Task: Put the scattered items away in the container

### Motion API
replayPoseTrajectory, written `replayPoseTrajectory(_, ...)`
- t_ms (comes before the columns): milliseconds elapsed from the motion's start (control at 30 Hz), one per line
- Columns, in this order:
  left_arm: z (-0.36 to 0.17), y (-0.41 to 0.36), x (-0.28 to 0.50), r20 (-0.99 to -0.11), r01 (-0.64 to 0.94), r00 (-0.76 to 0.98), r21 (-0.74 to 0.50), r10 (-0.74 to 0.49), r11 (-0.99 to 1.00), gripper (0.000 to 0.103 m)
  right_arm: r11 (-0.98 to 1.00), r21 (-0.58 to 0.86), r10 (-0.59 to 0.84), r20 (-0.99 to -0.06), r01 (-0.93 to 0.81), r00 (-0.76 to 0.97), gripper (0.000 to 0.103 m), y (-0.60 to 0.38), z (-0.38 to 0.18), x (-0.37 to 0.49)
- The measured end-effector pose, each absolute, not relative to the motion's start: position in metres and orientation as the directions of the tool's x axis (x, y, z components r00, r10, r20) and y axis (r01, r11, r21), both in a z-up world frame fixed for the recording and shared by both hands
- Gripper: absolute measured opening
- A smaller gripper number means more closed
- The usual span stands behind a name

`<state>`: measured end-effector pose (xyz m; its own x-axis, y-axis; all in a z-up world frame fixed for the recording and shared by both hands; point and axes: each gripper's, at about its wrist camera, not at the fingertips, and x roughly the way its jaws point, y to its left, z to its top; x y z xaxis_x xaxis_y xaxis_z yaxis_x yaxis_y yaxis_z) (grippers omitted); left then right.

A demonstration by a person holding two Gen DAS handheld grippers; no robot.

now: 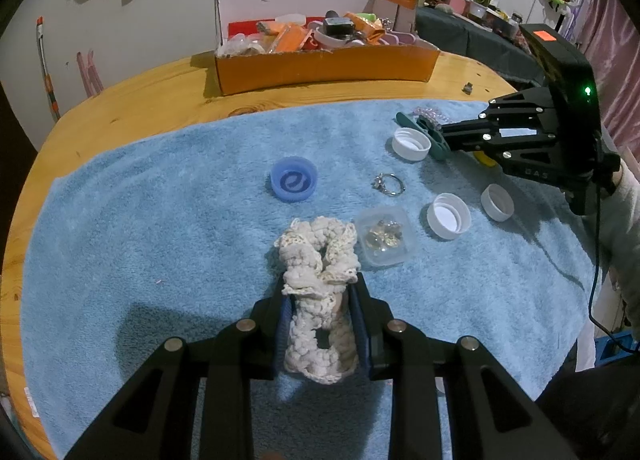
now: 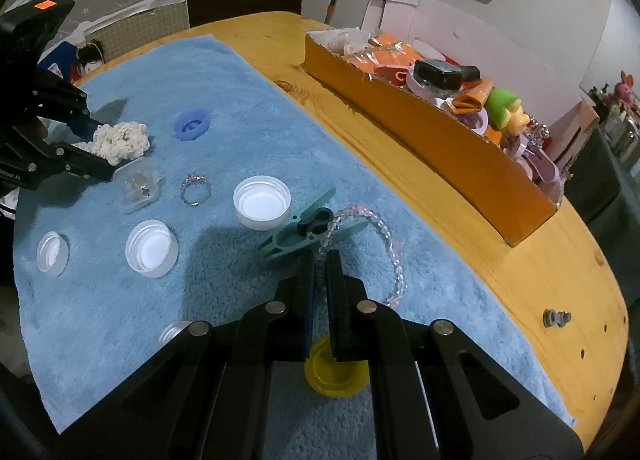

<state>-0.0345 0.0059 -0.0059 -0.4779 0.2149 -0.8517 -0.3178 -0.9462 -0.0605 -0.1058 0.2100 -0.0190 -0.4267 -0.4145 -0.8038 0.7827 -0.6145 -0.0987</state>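
Blue terry towel [image 1: 140,219] covers most of the round wooden table [image 1: 132,95] where I work. Nearest me, my left gripper [image 1: 320,292] has its jaws closed on the cream crocheted scrunchie [image 1: 316,260], which is soft, light and squashy, so a mid-body pinch should hold. My right gripper [image 2: 320,260] is nearly closed around the pink beaded bracelet [image 2: 384,236] beside the teal plastic clip [image 2: 304,227]; the beads look slippery, best pinched across the strand. Mid-towel lie white bottle caps [image 2: 262,201], a silver ring [image 2: 195,189] and a blue cap [image 1: 294,179]. Along the table's far edge stands the orange cardboard box [image 1: 320,67], already crowded.
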Motion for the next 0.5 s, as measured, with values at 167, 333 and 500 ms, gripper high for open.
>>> replayPoseTrajectory(167, -0.0065, 0.0059, -0.0351, -0.853, -0.319, -0.476, -0.062, 0.216, -0.946, 0.030, -0.617, -0.092, -0.411, -0.809, 0.781, -0.420, 0.006, 0.2110, -0.0181, -0.1077)
replayPoseTrajectory(333, -0.0074, 0.0056, -0.0335, -0.852, -0.317, -0.476, -0.064, 0.217, -0.946, 0.030, -0.617, -0.097, -0.402, -0.814, 0.781, -0.419, 0.006, 0.2091, -0.0175, -0.1080)
replayPoseTrajectory(500, -0.0078, 0.0047, -0.0335, -0.852, -0.318, -0.476, -0.063, 0.217, -0.946, 0.030, -0.614, -0.117, -0.385, -0.819, 0.781, -0.425, 0.007, 0.2086, -0.0174, -0.1064)
